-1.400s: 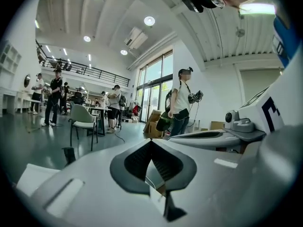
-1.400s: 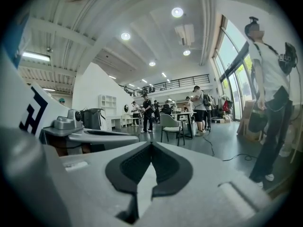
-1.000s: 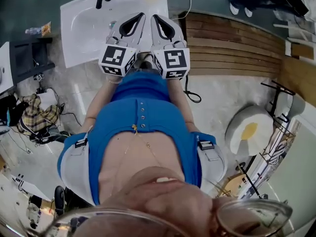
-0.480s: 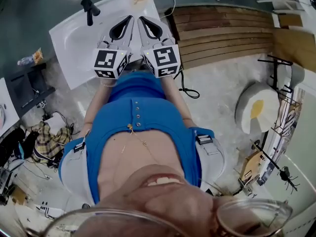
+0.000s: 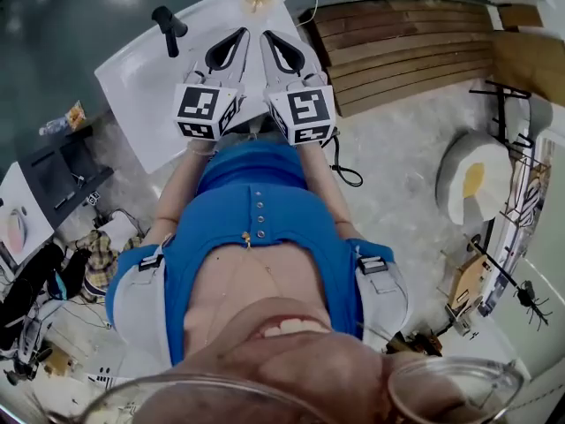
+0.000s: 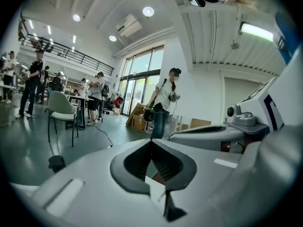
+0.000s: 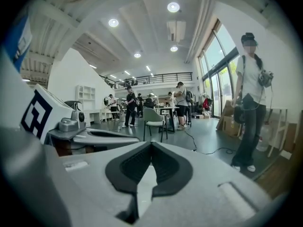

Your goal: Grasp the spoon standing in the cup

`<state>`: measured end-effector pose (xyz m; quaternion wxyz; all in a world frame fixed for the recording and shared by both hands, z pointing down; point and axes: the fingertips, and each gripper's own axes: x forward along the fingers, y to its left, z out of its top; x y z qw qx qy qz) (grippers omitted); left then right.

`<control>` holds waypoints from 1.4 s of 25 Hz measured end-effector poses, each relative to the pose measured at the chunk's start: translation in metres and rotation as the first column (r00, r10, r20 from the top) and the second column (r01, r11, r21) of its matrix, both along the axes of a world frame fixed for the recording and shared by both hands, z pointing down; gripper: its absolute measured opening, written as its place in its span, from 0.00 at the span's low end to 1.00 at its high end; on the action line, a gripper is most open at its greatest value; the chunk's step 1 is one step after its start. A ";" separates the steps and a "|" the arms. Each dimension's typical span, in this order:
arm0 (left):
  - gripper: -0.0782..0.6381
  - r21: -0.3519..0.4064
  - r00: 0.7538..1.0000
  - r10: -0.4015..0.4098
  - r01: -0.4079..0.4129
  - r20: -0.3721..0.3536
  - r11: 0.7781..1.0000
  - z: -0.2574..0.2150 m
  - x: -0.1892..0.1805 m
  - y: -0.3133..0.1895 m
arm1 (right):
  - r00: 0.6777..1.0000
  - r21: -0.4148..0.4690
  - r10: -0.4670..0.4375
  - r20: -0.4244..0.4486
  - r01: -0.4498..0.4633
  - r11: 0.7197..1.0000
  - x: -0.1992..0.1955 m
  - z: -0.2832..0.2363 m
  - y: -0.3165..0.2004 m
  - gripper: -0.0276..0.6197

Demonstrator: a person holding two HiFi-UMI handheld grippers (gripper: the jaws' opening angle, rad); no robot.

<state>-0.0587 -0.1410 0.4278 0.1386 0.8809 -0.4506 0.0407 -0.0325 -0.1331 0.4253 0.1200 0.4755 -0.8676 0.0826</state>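
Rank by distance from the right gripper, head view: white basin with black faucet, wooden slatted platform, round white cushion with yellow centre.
From the right gripper:
1. White basin with black faucet: the gripper's tips overlap it, top of view.
2. Wooden slatted platform: just to the gripper's right.
3. Round white cushion with yellow centre: far right, on the floor.

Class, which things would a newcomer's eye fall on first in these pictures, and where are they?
The left claw and the right claw, both shut, point side by side over a white table at the head view's top. Right of them lie wooden boards; lower right, a round white cushion with a yellow middle.
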 end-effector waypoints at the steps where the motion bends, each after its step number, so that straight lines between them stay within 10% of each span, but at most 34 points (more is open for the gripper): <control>1: 0.11 0.004 1.000 -0.005 0.005 -0.008 1.000 0.000 -0.003 -0.003 | 1.000 0.005 0.005 -0.009 -0.005 1.000 -0.002 0.003 -0.002 0.05; 35: 0.11 -0.075 0.994 -0.071 0.077 0.084 0.994 0.044 -0.036 -0.034 | 0.997 -0.103 -0.024 -0.079 0.016 0.995 -0.012 0.047 -0.054 0.05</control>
